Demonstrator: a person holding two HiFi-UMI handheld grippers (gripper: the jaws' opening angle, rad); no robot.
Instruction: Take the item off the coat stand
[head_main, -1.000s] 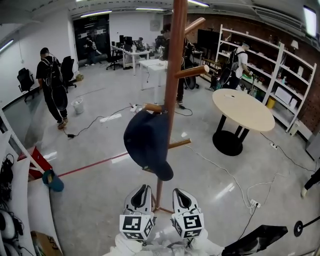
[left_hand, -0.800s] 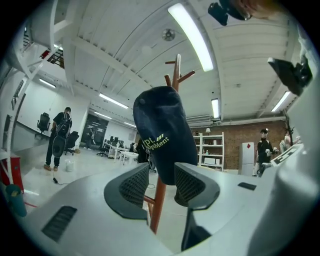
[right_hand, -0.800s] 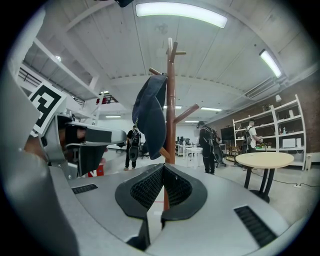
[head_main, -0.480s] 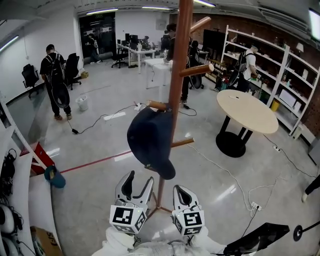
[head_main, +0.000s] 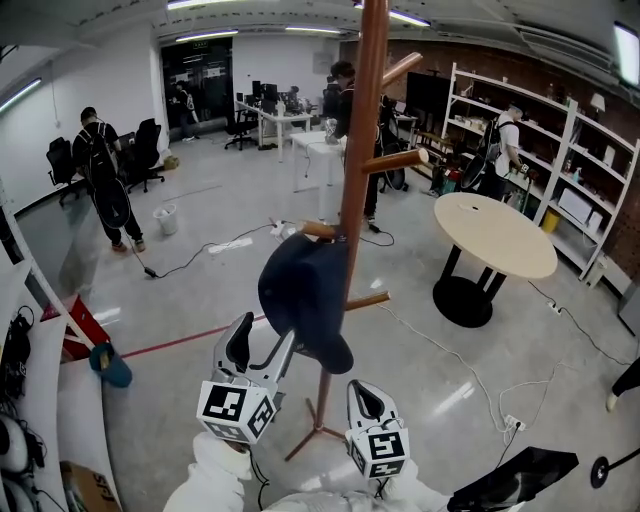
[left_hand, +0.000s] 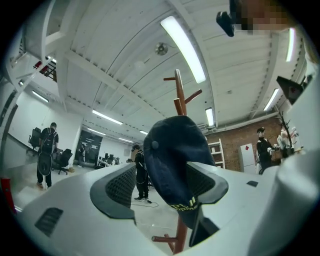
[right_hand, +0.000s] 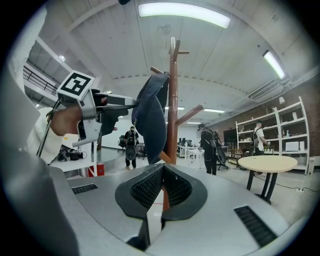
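The dark cap (head_main: 303, 300) hangs on a short peg (head_main: 318, 230) at the left side of the coat stand (head_main: 358, 150). The left gripper (head_main: 260, 345) reaches up to it, jaws opening wide around the cap's lower part, not yet pinching. Next, they should close and lift it off the peg. The right gripper (head_main: 366, 398) sits low, jaws together. What the far bucket (head_main: 166, 216) holds can't be seen.

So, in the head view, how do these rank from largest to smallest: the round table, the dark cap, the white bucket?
1. round table and dark cap: about alike; the cap hangs nearer the camera, so I leave them unranked.
2. white bucket: clearly smallest.
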